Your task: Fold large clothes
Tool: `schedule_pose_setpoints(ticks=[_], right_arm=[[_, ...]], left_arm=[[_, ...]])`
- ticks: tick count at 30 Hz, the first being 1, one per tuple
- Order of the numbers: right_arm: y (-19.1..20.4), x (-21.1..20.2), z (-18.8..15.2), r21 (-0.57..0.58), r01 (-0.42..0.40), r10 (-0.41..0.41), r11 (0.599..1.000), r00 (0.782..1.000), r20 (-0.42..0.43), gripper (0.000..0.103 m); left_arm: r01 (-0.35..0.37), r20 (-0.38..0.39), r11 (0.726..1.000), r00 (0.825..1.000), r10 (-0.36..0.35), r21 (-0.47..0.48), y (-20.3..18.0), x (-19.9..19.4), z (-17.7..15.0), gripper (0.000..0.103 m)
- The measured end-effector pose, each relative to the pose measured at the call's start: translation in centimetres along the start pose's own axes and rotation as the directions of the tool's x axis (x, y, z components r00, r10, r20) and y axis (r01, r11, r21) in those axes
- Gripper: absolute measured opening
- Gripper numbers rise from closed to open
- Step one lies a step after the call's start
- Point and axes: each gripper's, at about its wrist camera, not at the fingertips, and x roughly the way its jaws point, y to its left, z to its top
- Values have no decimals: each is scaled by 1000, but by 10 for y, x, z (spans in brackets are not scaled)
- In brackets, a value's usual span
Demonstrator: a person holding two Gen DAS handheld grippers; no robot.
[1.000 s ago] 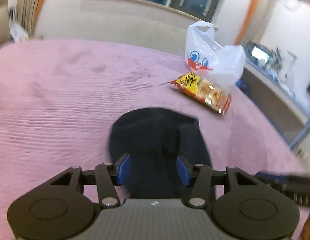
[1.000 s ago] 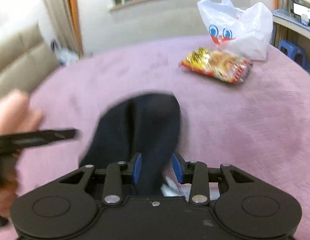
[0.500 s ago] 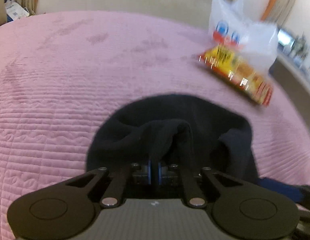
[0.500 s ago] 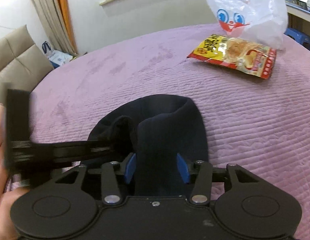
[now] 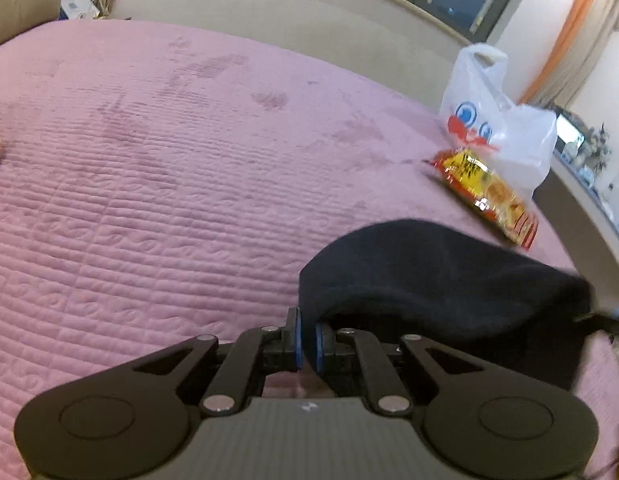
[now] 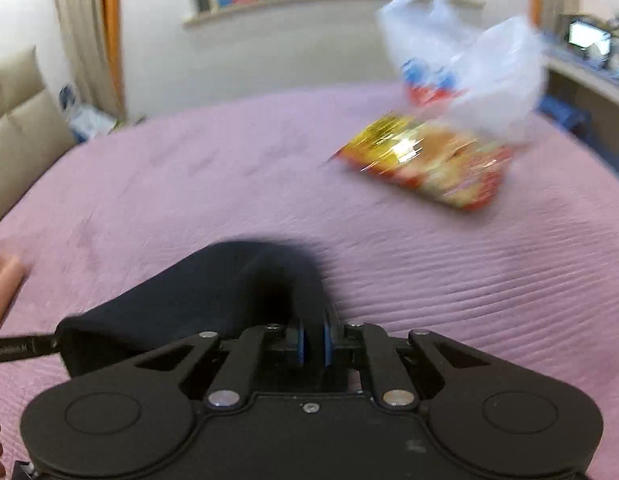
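Note:
A dark navy garment (image 5: 437, 276) hangs stretched between my two grippers above the pink quilted bed (image 5: 157, 184). My left gripper (image 5: 306, 340) is shut on the garment's left edge; the cloth runs off to the right. In the right wrist view my right gripper (image 6: 313, 344) is shut on the garment's other edge (image 6: 213, 292), and the cloth runs off to the left, toward the left gripper's black body (image 6: 17, 350). The right wrist view is blurred.
A red and yellow snack packet (image 5: 485, 196) lies on the bed at the far right, with a white plastic bag (image 5: 493, 120) behind it. Both show in the right wrist view, the packet (image 6: 425, 168) and the bag (image 6: 461, 56). A beige wall and window lie beyond.
Both grippers have closed on the garment, the left first, then the right. They have moved apart and the cloth is now stretched between them above the bed.

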Motion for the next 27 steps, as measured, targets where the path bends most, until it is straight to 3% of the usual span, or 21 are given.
schedule_pose_setpoints(ticks=[3,5,6,8,10,11,12,14,17,19,21,24,27], right_arm=[[-47,-5,-11,87,-4,11,996,997,-79,8],[-59,13,-33,62,36,-26,997,988,-155,12],[-61,28,-46,45,45,-35,998,975,-219,13],[-65,49,-67,40,49,-35,998,954,-298,31],[-65,40,-68,6,26,-23,1000,960,-279,33],[-67,33,-65,0,20,-20,1000,957,-288,46],[-70,22,-61,-4,10,-11,1000,960,-281,51],[-73,-3,-51,-19,-26,21,999,967,-256,56],[-70,-29,-34,-24,-55,50,998,983,-176,58],[-49,-27,-20,-38,-96,91,995,990,-112,48],[-17,-11,-9,-95,-115,109,989,992,-61,13],[28,35,1,-134,-159,151,978,986,-64,9],[51,82,-1,-167,-139,118,976,984,-132,8]], left_arm=[[14,-9,1000,1000,-14,9,9,-6,-8,8],[27,-51,999,998,-26,19,14,-5,-16,10],[9,-69,999,998,-5,46,14,-1,-21,15],[-50,-106,993,993,61,108,15,11,-33,32],[-45,-126,993,990,59,112,20,13,-39,37],[-21,-119,994,992,33,107,22,6,-40,37],[2,-112,995,994,9,99,25,-4,-38,38],[29,-90,995,996,-20,100,32,-29,-36,39],[9,-11,996,1000,-8,91,38,-61,-35,39],[30,58,998,998,-34,63,31,-68,-26,37],[105,95,993,990,-109,46,15,-59,-12,36],[171,53,981,983,-176,93,-22,-16,4,28],[139,-63,979,989,-131,147,-41,38,1,22]])
